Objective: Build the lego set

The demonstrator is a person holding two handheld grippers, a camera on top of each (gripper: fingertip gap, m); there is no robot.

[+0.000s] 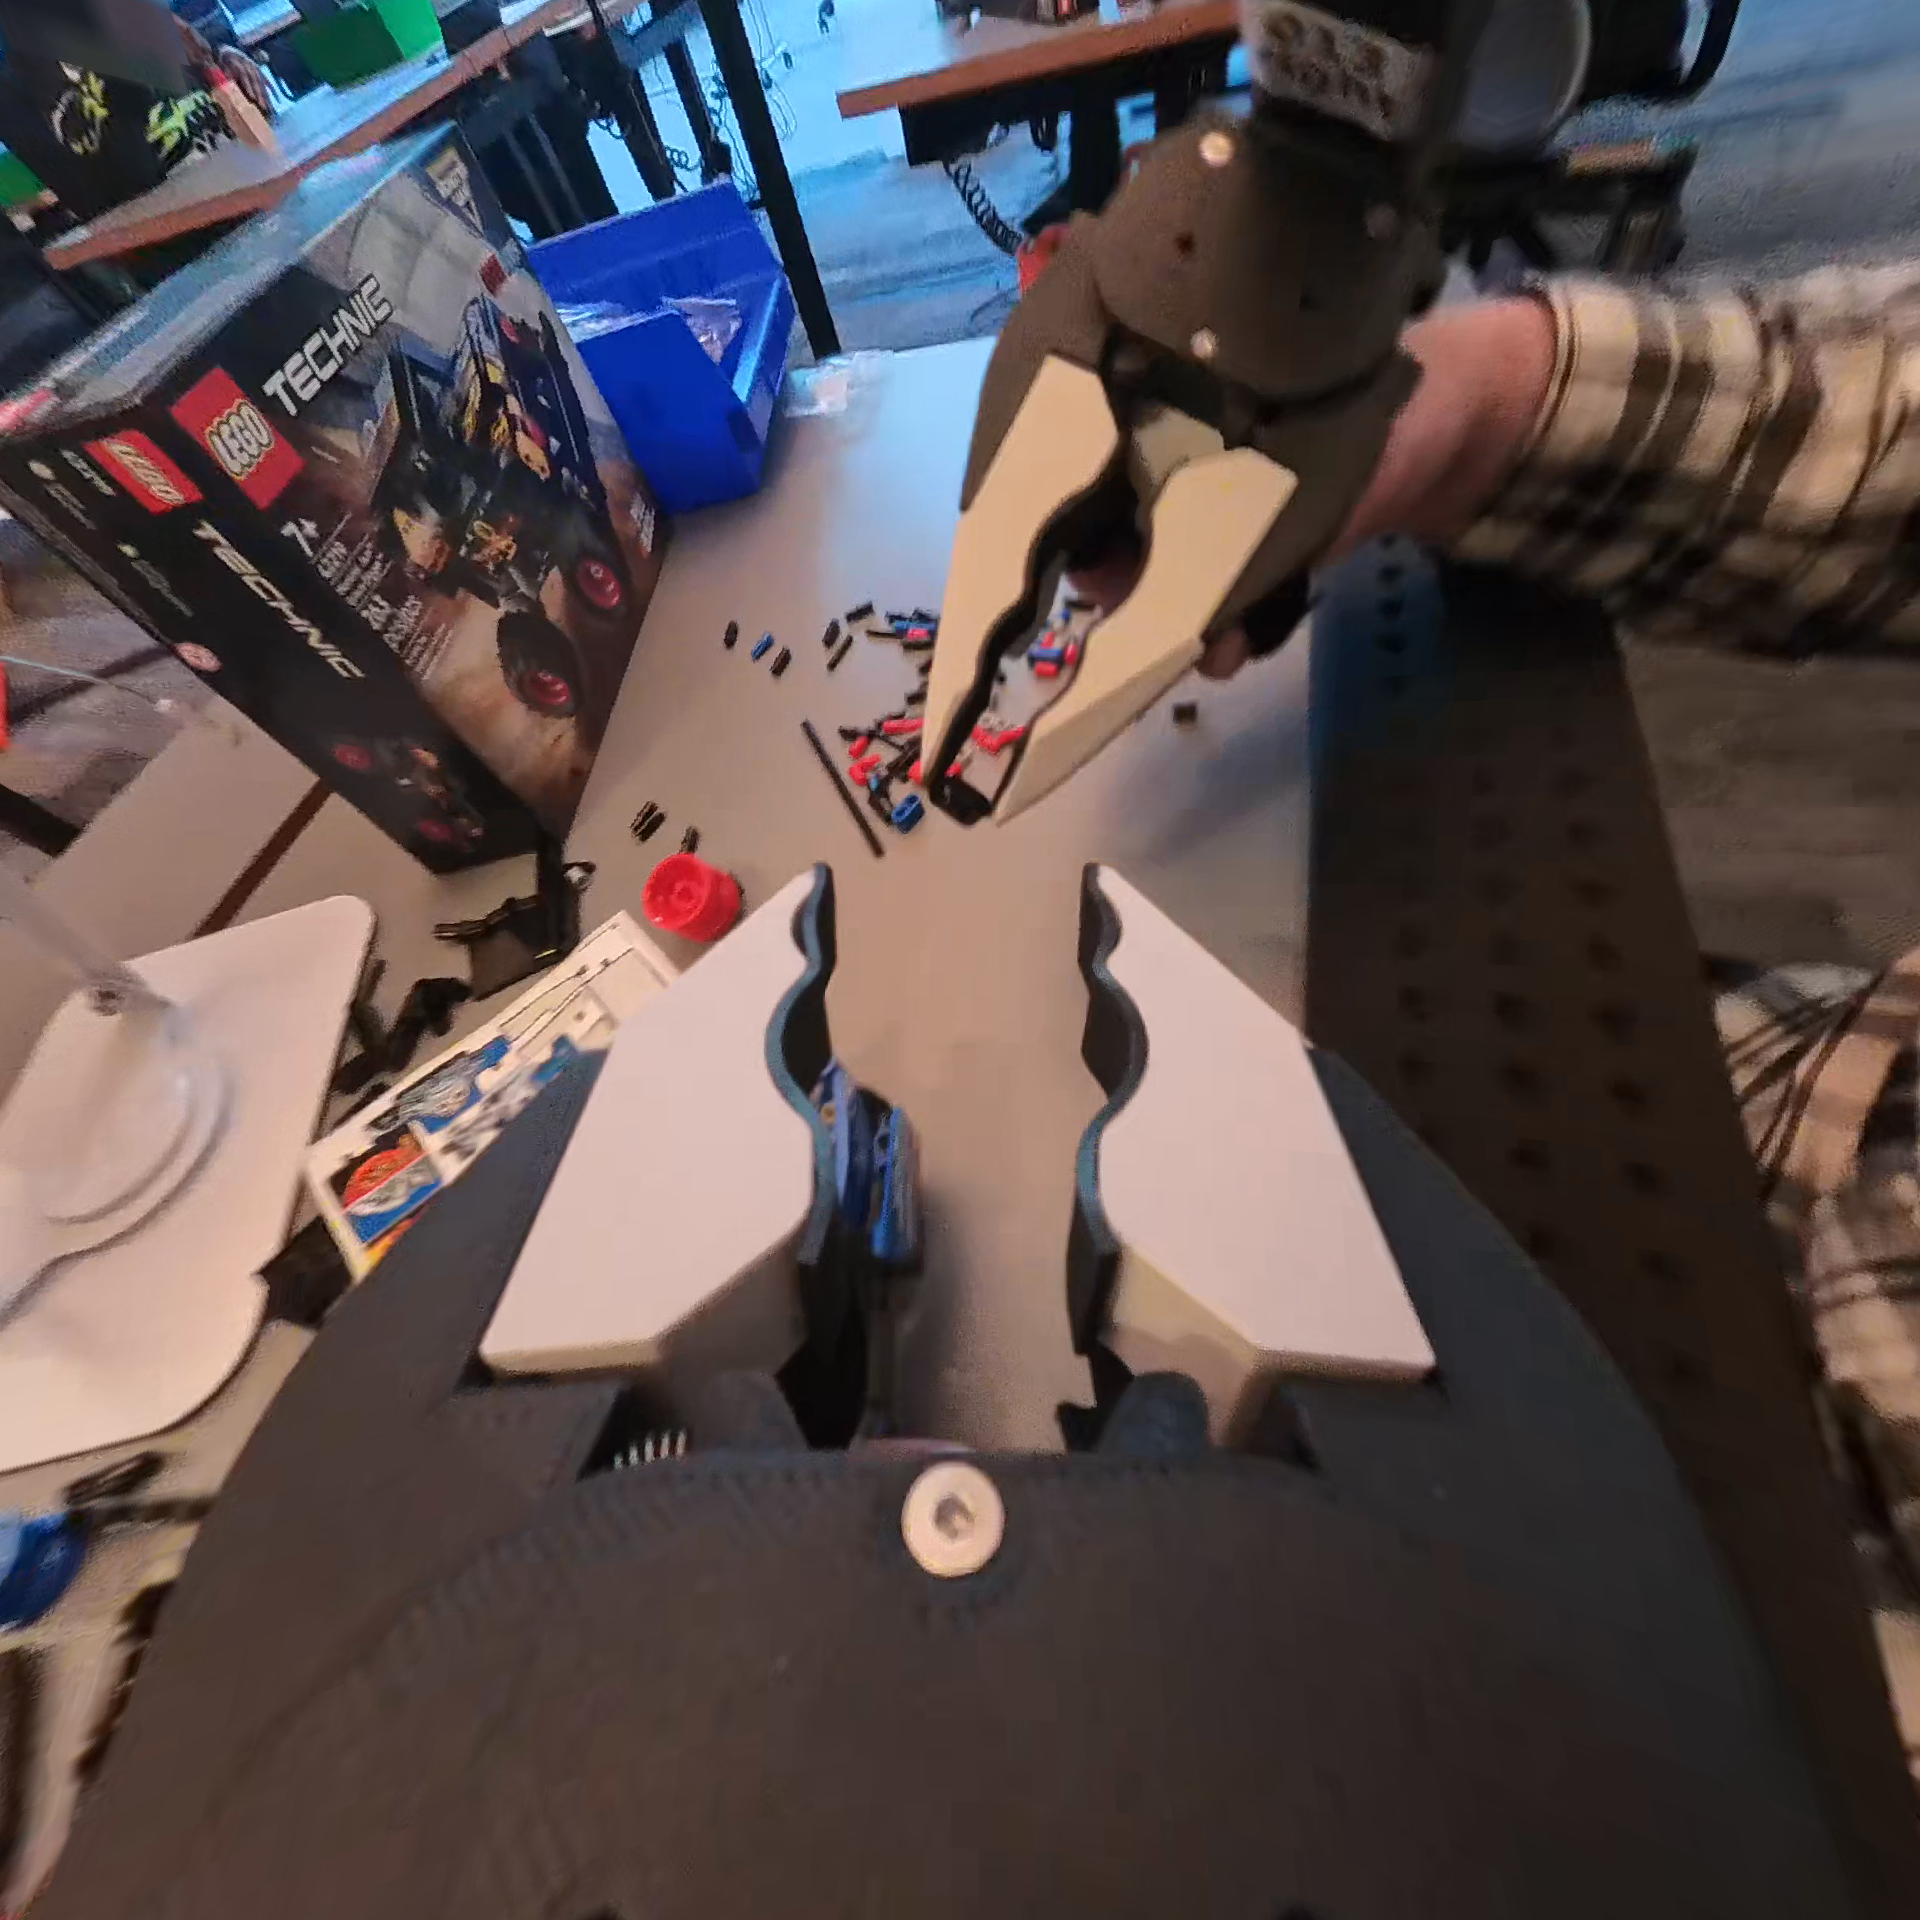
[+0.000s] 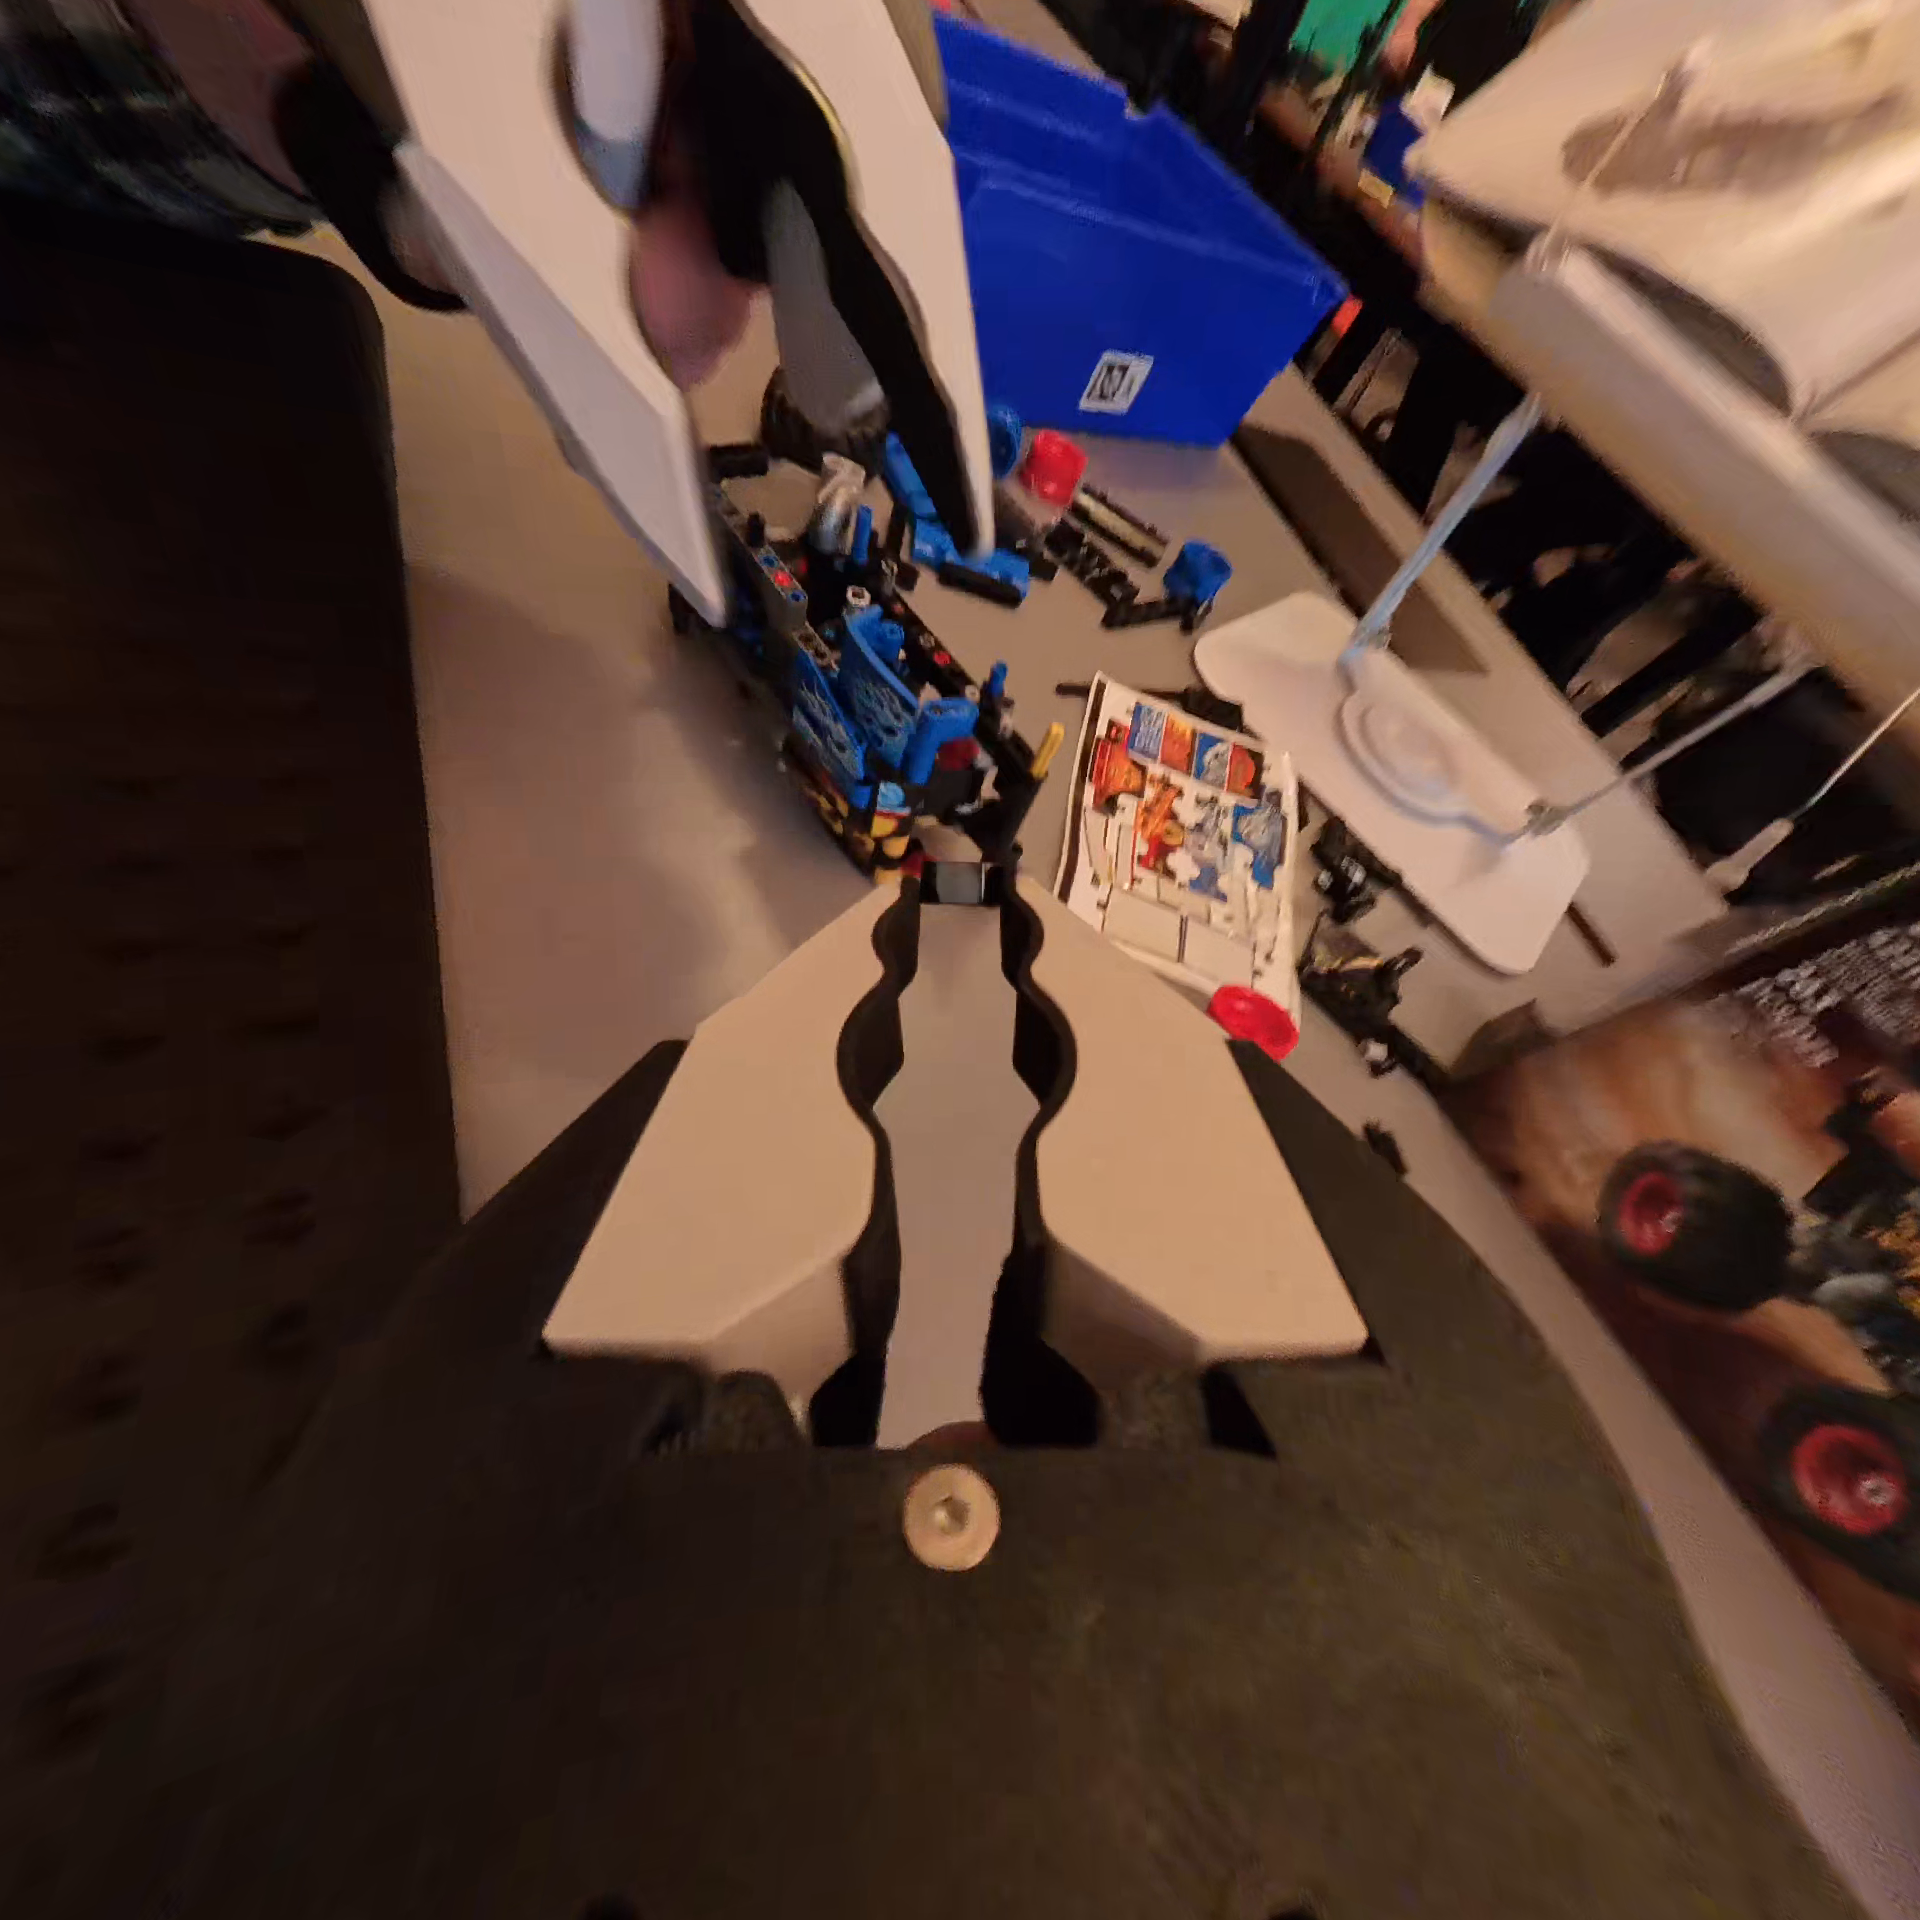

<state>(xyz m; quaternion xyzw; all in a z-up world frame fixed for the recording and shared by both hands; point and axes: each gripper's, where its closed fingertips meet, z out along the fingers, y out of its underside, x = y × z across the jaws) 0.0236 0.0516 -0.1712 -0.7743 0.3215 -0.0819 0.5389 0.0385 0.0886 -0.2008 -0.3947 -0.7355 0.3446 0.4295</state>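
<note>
Left tongs (image 1: 958, 914) at lower centre of the left wrist view, spread wide, gripping nothing. Blue and black model (image 1: 873, 1153) deep in that gap, low down, tight against the finger on the frame's left, well clear of the other finger. Right tongs (image 1: 971, 805) just above centre there, pointing down at the table (image 1: 727, 748), closed to a narrow slit on a small black piece (image 2: 951, 883). In the right wrist view, that piece at frame centre, pinched at the very tips, right at the model's near end; impossible to say whether touching it. Left tongs there in the upper left, straddling the model's far end. Loose pieces (image 1: 883, 727) scattered behind the right tongs' tips in the left wrist view. Red hub (image 1: 688, 899) left of centre, near the left tongs' tip. Set box (image 1: 343, 499) at upper left, blue bin (image 1: 665, 343) behind it. Sticker sheet (image 2: 1184, 821) right of the model in the right wrist view.
</note>
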